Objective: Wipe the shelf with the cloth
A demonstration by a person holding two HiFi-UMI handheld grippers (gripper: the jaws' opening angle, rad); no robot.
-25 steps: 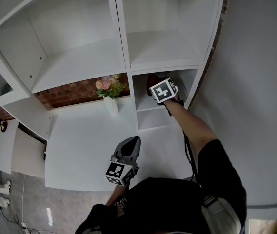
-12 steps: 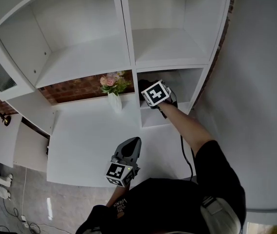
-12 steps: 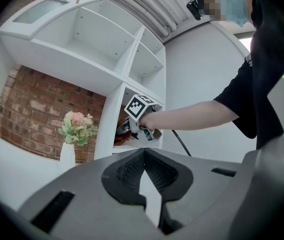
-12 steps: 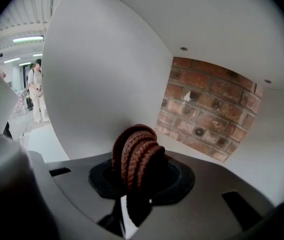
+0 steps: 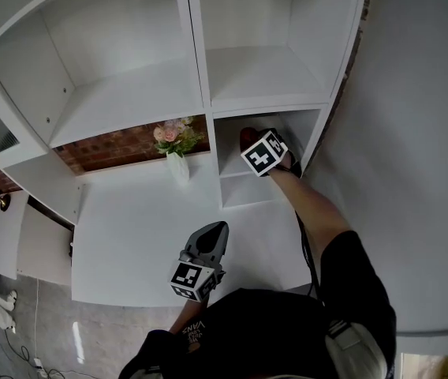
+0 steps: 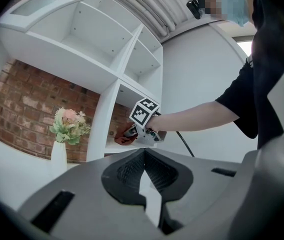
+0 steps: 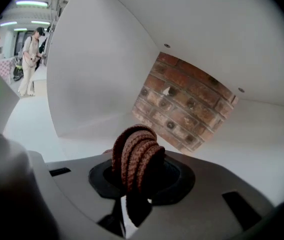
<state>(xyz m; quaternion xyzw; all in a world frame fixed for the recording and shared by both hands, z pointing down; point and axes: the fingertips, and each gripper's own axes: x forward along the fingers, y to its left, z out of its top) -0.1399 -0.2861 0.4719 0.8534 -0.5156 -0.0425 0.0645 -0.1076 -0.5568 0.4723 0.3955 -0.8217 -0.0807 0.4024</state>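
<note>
**Right tongs** [image 7: 133, 186]: pinching the cloth [image 7: 136, 156], a brown ribbed knit folded into several ridges that stand up between the jaws. Only the right gripper view shows this grip. The head view gives just a dark reddish edge of cloth [image 5: 247, 138] ahead of the marker cube.

**Location:** inside the small lower-right compartment of the white shelf [image 5: 244, 189], above its short board. The left gripper view shows the cloth [image 6: 123, 137] from the side, low against that board. Whether it touches the surface cannot be told.

**Compartment interior, right gripper view only:** white side walls and a brick back wall [image 7: 182, 109]. Past the open side, a person [image 7: 29, 59] stands well apart under ceiling lights.

**Left tongs** [image 6: 144, 153]: tips pressed together with nothing between them, held over the counter [image 5: 129, 235] near its front edge, well apart from the shelf.

**Vase** [image 5: 177, 166]: white, with pink and cream flowers. It stands upright on the counter against the brick, just left of the shelf's upright panel. It appears in the head view and the left gripper view, not in the right.
</note>
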